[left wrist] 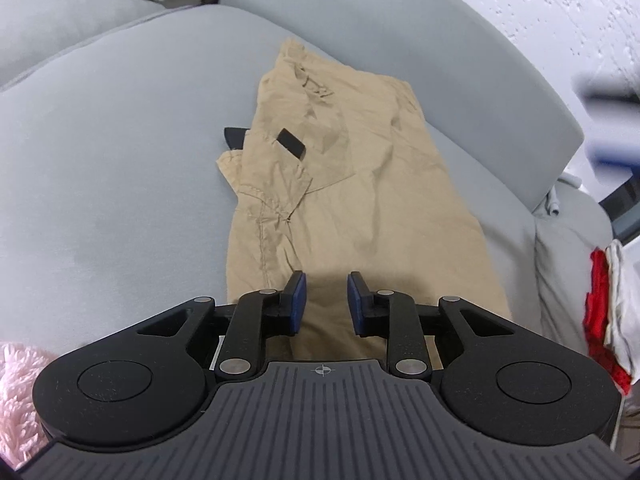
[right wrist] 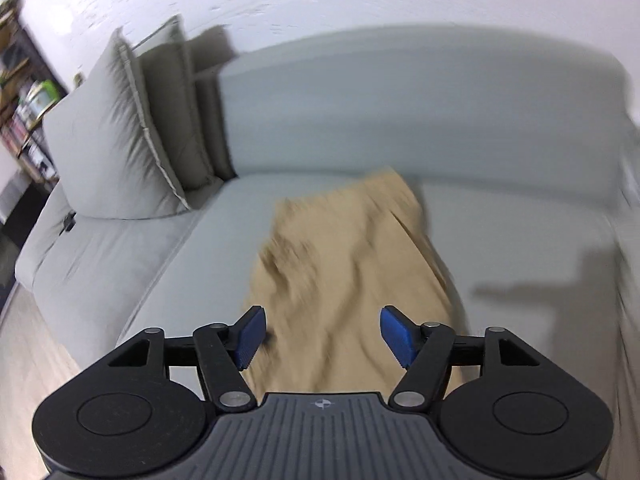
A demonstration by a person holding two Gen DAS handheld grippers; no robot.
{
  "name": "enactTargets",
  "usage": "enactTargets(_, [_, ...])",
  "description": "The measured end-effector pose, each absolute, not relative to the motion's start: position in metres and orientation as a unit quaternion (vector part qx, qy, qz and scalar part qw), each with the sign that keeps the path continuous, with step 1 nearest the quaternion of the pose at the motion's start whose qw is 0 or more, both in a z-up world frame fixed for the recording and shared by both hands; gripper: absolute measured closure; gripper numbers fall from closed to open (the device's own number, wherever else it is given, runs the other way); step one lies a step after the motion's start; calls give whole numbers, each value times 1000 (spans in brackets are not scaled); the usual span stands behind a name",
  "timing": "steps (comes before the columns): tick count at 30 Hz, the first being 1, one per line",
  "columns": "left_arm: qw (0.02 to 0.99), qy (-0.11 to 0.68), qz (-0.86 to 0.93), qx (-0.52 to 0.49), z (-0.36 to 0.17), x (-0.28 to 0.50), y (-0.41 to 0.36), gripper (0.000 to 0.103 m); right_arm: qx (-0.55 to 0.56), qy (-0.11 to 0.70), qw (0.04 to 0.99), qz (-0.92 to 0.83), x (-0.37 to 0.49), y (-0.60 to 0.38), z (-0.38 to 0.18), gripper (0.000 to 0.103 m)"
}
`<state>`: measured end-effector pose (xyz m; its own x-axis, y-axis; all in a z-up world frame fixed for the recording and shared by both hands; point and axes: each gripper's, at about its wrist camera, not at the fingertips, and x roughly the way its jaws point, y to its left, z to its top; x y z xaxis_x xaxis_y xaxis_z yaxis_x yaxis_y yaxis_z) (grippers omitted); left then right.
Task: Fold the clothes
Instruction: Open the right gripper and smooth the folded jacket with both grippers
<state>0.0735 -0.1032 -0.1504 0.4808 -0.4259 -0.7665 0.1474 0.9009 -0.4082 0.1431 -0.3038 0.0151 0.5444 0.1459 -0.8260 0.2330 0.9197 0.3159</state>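
Khaki cloth, one pair of trousers [left wrist: 352, 184], lies spread lengthwise on the grey sofa seat [left wrist: 120, 168], folded along its length, running from the near edge at six o'clock toward the backrest [left wrist: 400, 40] at twelve. Two grippers show, one per view, each with two blue pads. The left gripper [left wrist: 327, 304] hangs just above the near end of the trousers, its jaws part-way apart with only bare cloth seen between the pads, nothing pinched. The right gripper [right wrist: 322, 336] stands wider, jaws clearly apart and holding nothing, the trousers [right wrist: 344, 264] below and ahead of it; that view is smeared by motion. The left view alone shows two small black tabs [left wrist: 292, 142] at the upper flap of the trousers, a pink fluffy cloth [left wrist: 16, 384] at eight o'clock, and a red and a white garment [left wrist: 612, 320] heaped at three o'clock past the seat's end. The right view alone shows two grey cushions [right wrist: 108, 140] leaning at ten o'clock, a shelf [right wrist: 24, 96] at nine o'clock and wooden floor [right wrist: 24, 360] at eight. Bare seat lies on both sides of the trousers, broader toward nine o'clock; the far end of the trousers stops just short of the backrest.
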Motion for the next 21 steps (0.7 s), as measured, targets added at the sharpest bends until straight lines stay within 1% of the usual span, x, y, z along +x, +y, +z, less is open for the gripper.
enactTargets(6, [865, 463, -175, -82, -146, 53, -112, 61, 227, 518, 823, -61, 14, -320, -34, 32])
enactTargets(7, [868, 461, -172, -72, -145, 51, -112, 58, 230, 517, 822, -62, 5, -320, -38, 32])
enactTargets(9, [871, 458, -167, -53, -143, 46, -111, 57, 240, 507, 826, -58, -32, -320, -54, 32])
enactTargets(11, [875, 458, -157, -23, -144, 40, -115, 57, 236, 501, 832, -48, -52, -320, -63, 35])
enactTargets(12, [875, 458, -156, -20, -144, 41, -117, 57, 227, 495, 838, -46, -61, -317, -69, 39])
enactTargets(13, [875, 458, -153, -13, -142, 38, -118, 57, 218, 488, 844, -44, -71, -314, -75, 45])
enactTargets(16, [871, 466, -153, 7, -131, 29, -121, 57, 219, 471, 854, -32, -83, -309, -78, 52])
enactTargets(17, [868, 471, -156, 13, -127, 24, -123, 56, 220, 466, 857, -21, -86, -307, -79, 53])
enactTargets(21, [851, 492, -178, 33, -113, 2, -133, 55, 224, 450, 864, -3, -87, -308, -77, 53])
